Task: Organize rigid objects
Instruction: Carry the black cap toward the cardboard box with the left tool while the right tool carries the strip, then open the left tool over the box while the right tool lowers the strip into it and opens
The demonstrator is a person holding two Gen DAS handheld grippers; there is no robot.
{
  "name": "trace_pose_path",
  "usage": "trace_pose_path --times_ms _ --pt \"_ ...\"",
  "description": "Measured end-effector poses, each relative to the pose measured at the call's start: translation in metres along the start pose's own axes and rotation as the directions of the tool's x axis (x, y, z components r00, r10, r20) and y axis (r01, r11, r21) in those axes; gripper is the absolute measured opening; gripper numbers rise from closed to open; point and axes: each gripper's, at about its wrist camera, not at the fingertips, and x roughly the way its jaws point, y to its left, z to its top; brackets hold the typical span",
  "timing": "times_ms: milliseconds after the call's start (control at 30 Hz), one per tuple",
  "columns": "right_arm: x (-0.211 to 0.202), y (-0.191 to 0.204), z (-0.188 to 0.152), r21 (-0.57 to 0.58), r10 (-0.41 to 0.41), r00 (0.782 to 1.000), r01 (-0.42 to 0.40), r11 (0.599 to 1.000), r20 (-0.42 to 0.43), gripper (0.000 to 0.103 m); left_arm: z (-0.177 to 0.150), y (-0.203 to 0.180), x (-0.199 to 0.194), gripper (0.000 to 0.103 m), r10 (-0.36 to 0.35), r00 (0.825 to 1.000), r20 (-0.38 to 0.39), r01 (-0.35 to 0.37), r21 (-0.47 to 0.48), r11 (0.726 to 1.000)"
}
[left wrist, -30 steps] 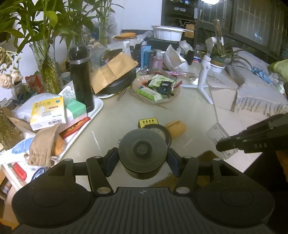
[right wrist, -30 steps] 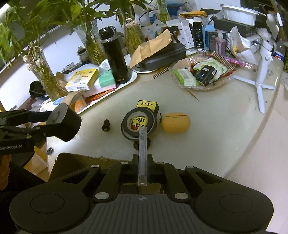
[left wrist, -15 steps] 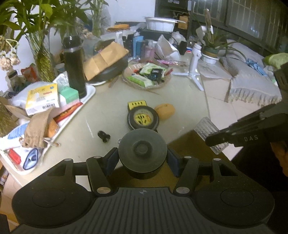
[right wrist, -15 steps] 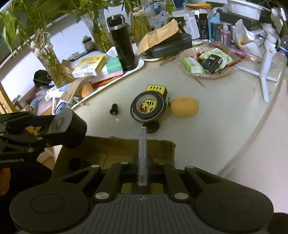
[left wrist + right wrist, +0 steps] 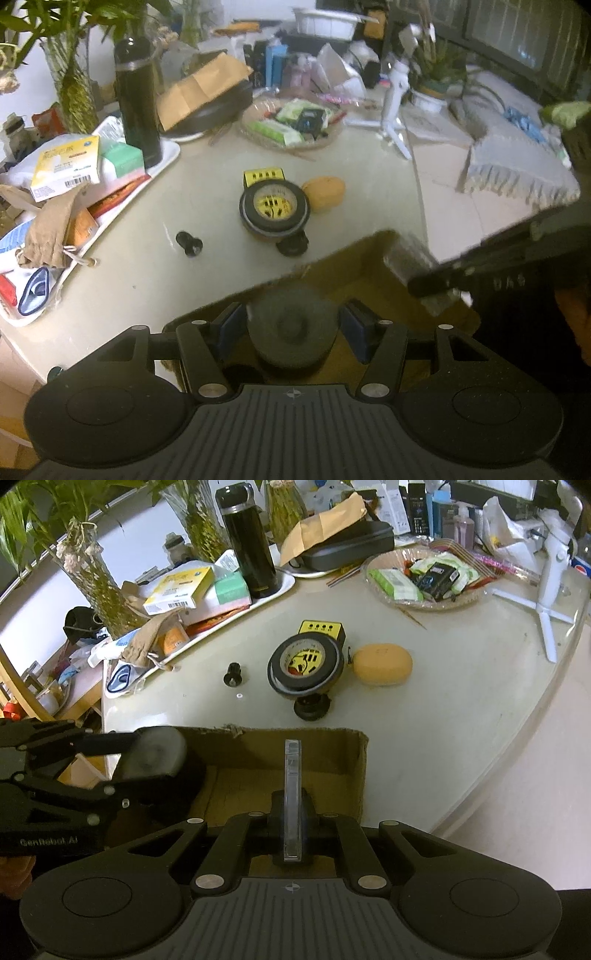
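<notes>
Both hand-held grippers have sunk from above the worktop (image 5: 461, 709) toward the open cardboard box (image 5: 288, 734) at its near edge; a second ago the box barely showed, and now its brown walls and floor fill the space under both loads.

Judging by the scene, the organizing is partly along: two items are about to go in, while several wait outside. Near the middle of the worktop lies the roll of black tape (image 5: 306, 664), resting on a yellow-faced device (image 5: 320, 628), with an orange oval case (image 5: 382, 663) just beside it toward the right edge. A black knob (image 5: 311, 706) sits between the tape and the box wall, and a small black peg (image 5: 232, 674) lies apart, toward the left edge.

The left hand-held gripper (image 5: 291, 330) stands about half open, its blue pads (image 5: 229, 325) pressed on a dark round cylinder (image 5: 293, 332) held over the box's left side. The right hand-held gripper (image 5: 291, 823) is fully pinched on a thin clear plastic case (image 5: 292, 794), held edge-up above the box floor.
</notes>
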Motion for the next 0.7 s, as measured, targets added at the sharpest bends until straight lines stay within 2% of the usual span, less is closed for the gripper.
trace_pose_path --times_ms 267,567,667,700 --pt "0.000 -0.008 -0.001 0.028 0.003 1.000 -0.003 1.000 -0.006 0.011 0.003 -0.005 -0.015 0.058 0.034 0.999 0.040 -0.032 -0.046 0.998" --pt "0.004 -0.006 0.007 0.038 0.010 1.000 -0.009 0.999 -0.011 0.011 -0.011 0.000 -0.039 0.058 0.067 0.995 0.074 -0.057 -0.134 0.989" --pt "0.007 -0.001 0.009 0.020 0.001 1.000 -0.001 1.000 -0.007 0.014 -0.014 0.003 -0.038 0.058 0.092 0.994 0.061 -0.082 -0.141 0.987" --pt "0.007 0.001 0.009 0.008 0.003 1.000 -0.003 1.000 -0.002 0.024 -0.015 0.004 -0.038 0.058 0.100 0.993 0.061 -0.090 -0.140 0.986"
